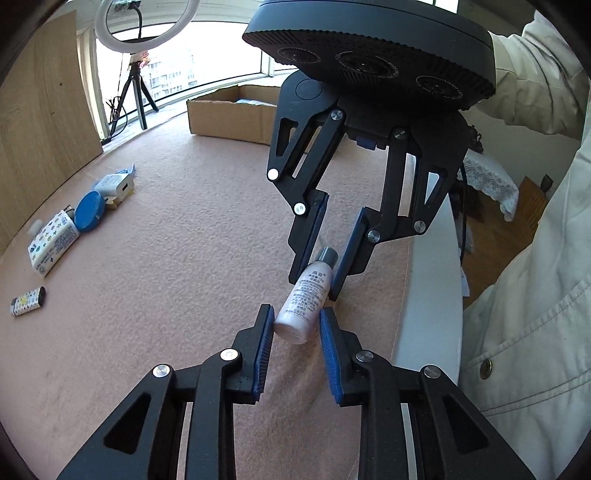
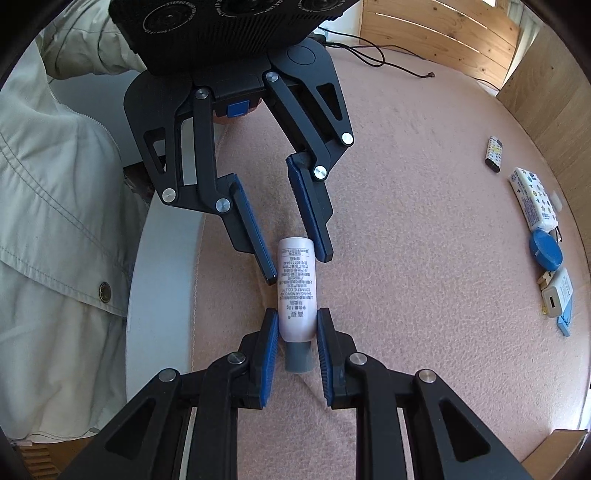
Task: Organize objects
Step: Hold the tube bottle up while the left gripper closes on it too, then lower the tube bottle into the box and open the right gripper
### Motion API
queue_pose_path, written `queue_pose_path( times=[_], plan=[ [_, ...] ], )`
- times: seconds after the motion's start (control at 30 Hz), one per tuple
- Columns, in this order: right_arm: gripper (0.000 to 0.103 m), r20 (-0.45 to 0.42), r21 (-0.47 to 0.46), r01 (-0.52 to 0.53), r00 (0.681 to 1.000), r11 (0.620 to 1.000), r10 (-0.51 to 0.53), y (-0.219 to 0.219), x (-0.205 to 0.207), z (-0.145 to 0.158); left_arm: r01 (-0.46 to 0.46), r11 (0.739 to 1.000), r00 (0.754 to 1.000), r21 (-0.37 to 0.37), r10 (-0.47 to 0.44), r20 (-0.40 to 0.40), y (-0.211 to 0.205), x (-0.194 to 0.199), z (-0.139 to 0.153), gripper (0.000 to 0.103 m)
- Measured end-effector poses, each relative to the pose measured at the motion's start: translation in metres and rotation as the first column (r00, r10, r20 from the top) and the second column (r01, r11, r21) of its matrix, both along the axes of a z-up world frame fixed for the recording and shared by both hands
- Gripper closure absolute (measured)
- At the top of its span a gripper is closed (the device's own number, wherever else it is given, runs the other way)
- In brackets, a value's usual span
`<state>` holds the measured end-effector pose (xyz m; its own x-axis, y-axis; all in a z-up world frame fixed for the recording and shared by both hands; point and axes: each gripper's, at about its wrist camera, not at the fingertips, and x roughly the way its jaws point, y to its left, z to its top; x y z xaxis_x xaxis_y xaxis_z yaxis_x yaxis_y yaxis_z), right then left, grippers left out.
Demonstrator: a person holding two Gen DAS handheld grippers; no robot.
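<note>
The left gripper [image 1: 295, 328] fills the bottom of its own view, its blue pads on either side of the base end of a small pale bottle [image 1: 304, 304]. The left pad touches the bottle; a thin gap shows on the other side, so I cannot tell whether these jaws grip. The right gripper [image 1: 325, 273] faces it from across, jaws closed on the bottle's neck end, with the grey cap [image 1: 328, 255] between the pads. In the right wrist view the right gripper [image 2: 293, 325] has both pads pressed on the bottle [image 2: 296, 291] just above the cap [image 2: 297, 356], and the left gripper [image 2: 301, 264] straddles the far end. The bottle is near the bench [image 1: 177, 229] edge, over its pink cover, beside the person's cream jacket [image 1: 535, 332].

Well apart, by the wooden wall, lie a lighter [image 1: 28, 301], a tissue pack [image 1: 51, 242], a blue disc [image 1: 89, 211] and a white charger [image 1: 114, 184]. A cardboard box [image 1: 229, 116] stands at the far edge, near a ring light [image 1: 142, 22] on a tripod.
</note>
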<state>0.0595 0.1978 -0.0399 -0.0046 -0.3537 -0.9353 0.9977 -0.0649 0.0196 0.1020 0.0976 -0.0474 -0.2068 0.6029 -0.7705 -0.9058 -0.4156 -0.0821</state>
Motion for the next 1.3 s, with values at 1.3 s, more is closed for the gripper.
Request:
queue_pose_path(
  times=[1.3],
  plan=[
    [0.085,-0.289,-0.051,0.075,0.953,0.996,-0.086,0.156,-0.014,0.103,0.089,0.994,0.97,-0.063,-0.101,-0.223,0.204,-0.067,0.098,0.076]
  ],
)
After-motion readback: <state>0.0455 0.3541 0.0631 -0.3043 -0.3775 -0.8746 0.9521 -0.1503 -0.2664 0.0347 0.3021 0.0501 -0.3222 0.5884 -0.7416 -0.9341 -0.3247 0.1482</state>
